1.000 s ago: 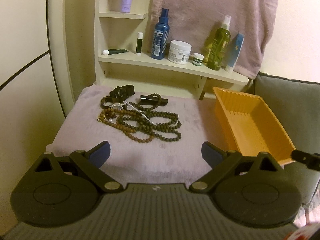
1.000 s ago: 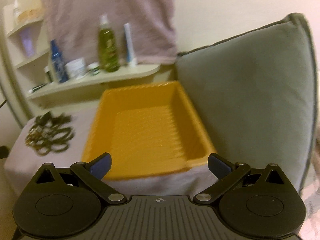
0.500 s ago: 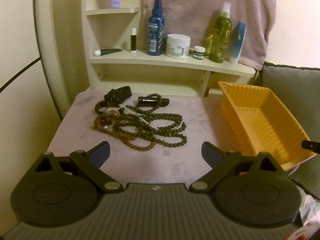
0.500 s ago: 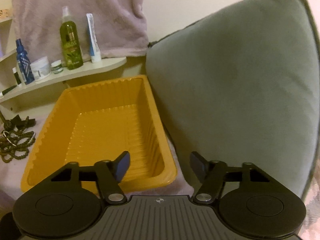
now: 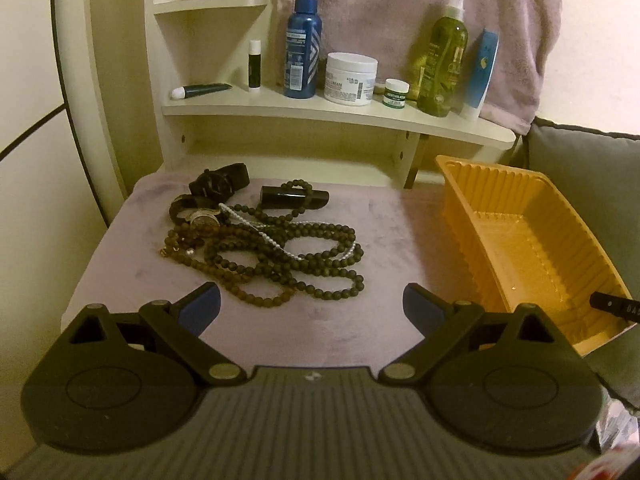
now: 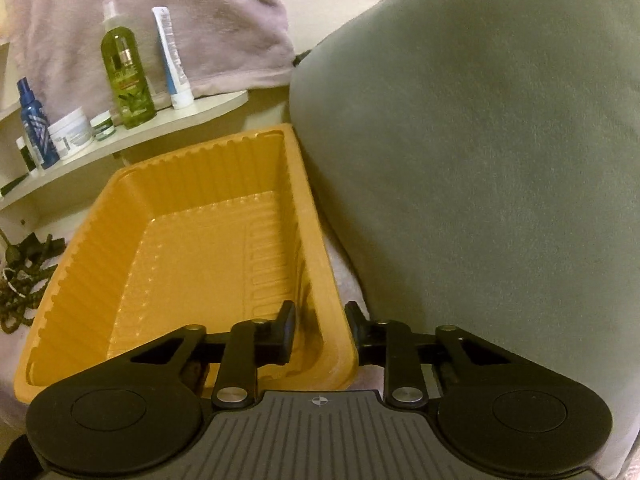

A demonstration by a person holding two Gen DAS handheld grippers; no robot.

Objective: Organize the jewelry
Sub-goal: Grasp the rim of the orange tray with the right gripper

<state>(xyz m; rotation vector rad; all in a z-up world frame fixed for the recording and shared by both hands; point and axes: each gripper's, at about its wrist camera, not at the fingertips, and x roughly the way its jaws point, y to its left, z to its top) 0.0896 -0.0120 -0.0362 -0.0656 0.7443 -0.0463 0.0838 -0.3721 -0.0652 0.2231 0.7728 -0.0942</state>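
Note:
A tangle of dark and brown bead necklaces (image 5: 280, 256) with a pearl strand and watches (image 5: 218, 184) lies on the mauve cloth (image 5: 328, 332). My left gripper (image 5: 312, 308) hovers open just in front of the pile, with nothing between its fingers. The empty orange tray (image 6: 120, 216) stands to the right of the pile. My right gripper (image 6: 322, 328) straddles the tray's near right corner: one finger is inside, the other outside, and its jaws are closing on the wall, with a small gap still showing at the inner pad. Its tip (image 5: 616, 306) shows at the tray's near end.
A cream shelf (image 5: 332, 114) behind the cloth carries bottles, jars and tubes. A pink towel (image 5: 400, 8) hangs above it. A grey cushion (image 6: 500, 160) stands tight against the tray's right side. A black tube (image 5: 294, 196) lies at the pile's far edge.
My right gripper has come down over the tray's near right corner and its fingers have narrowed from wide apart to either side of the wall. My left gripper has moved closer to the bead pile.

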